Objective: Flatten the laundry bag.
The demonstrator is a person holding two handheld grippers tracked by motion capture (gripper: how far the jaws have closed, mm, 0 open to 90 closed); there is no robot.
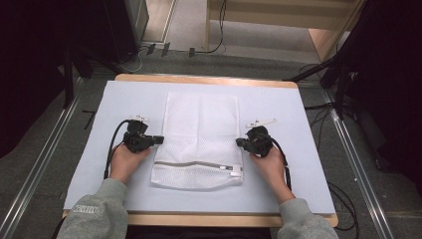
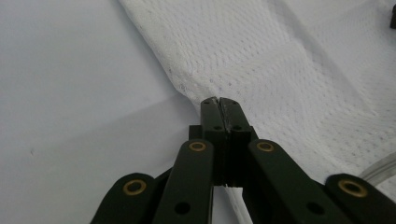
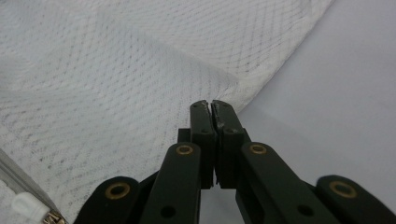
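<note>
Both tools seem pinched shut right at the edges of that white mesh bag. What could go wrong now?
The left tool and right tool bite only the thin side edges of the mesh bag, so the mesh might slip free if pulled. Uneven pulling may twist or bunch it, and the zipper end could drag on the table.

Can't really tell if either closed jaw pair has actually pinched the white mesh laundry bag edge. In the right gripper view the zipper pull runs off the bottom corner. The sleeve lettering is too small to read.
</note>
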